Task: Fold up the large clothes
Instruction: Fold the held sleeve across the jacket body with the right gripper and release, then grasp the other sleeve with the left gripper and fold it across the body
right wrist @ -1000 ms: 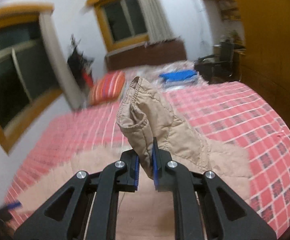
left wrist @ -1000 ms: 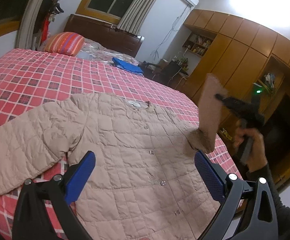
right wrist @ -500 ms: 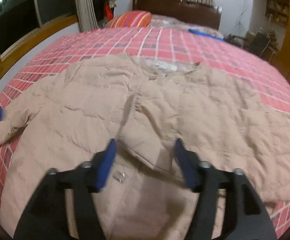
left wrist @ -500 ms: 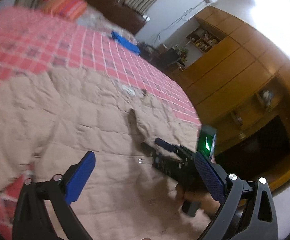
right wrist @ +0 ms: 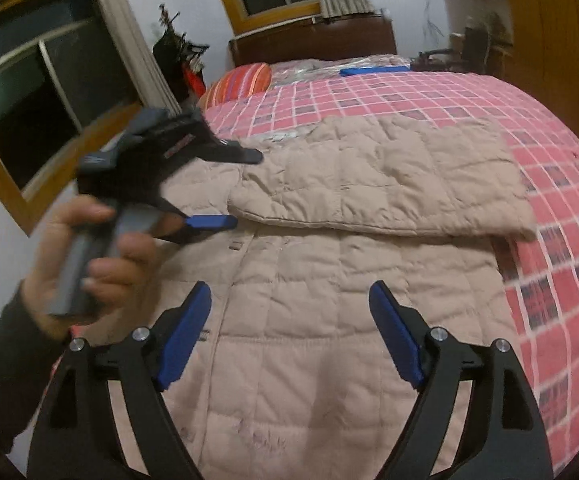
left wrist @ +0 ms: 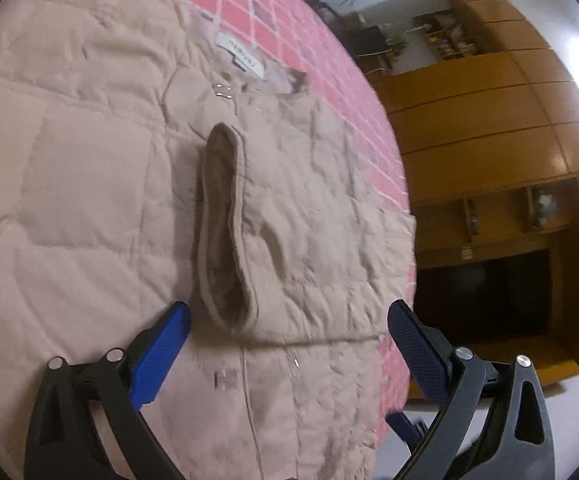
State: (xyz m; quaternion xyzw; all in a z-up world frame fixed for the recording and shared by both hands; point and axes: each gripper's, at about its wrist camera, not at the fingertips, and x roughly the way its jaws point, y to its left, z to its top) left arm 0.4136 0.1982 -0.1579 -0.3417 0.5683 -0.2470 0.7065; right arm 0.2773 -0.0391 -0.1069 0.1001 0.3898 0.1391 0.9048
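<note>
- The jacket point(right wrist: 329, 300) lies flat on the bed point(right wrist: 561, 208), one sleeve point(right wrist: 381, 184) folded across its chest.
- Both the left gripper point(left wrist: 289, 334) and right gripper point(right wrist: 289, 320) gape wide, holding nothing.
- The puffy sleeve could spring back, since nothing pins it.

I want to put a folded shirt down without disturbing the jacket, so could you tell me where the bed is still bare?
Bare checked bedspread runs right of the folded sleeve, and between the jacket collar and the striped pillow. The left side is crowded: the left gripper hovers there, open like the right gripper.
</note>
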